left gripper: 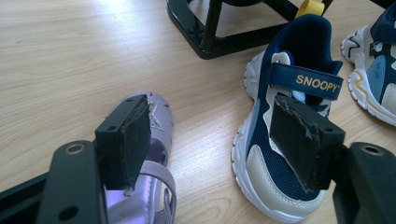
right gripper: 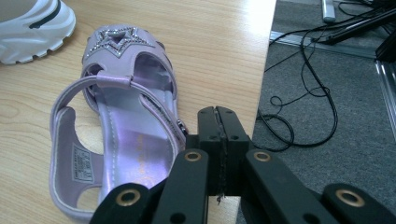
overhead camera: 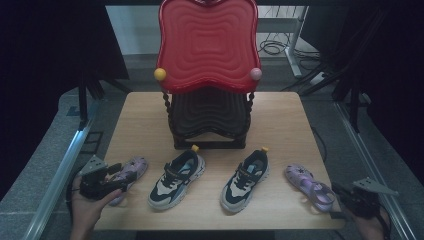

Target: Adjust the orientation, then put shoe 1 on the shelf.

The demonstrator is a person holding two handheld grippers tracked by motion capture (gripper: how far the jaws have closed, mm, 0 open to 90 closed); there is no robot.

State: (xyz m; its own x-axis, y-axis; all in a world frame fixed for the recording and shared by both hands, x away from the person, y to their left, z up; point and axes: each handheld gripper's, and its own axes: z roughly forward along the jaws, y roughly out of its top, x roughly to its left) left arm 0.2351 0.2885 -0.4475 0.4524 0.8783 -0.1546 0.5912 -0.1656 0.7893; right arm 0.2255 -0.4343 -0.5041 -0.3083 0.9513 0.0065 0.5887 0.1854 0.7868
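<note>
Black foam pads face each other across a wide gap on the left claw (overhead camera: 116,176), which a hand (overhead camera: 86,210) holds over the near left corner of the pale wooden tabletop (overhead camera: 280,120). In the left gripper view one pad stands above the left lilac sandal (left gripper: 156,154) and the other in front of the left sneaker (left gripper: 285,140), so the claw is open with nothing between its jaws.

At the near right corner, the right claw (overhead camera: 345,196) has its jaws pressed flat together, closed on nothing. In the right gripper view it sits just beside the heel end of the right lilac sandal (right gripper: 119,126), near the tabletop's right edge; whether it touches the strap I cannot tell. That sandal has a star on its toe and lies flat, toe pointing far and left.

Between the sandals, two navy and cream sneakers stand in the row, the left sneaker bearing SNOOPY on its strap and the right sneaker (overhead camera: 246,180) well apart from it.

Farther back, at mid-tabletop, stands a black rack (overhead camera: 210,120) with a red wavy tray (overhead camera: 207,42) on top.
</note>
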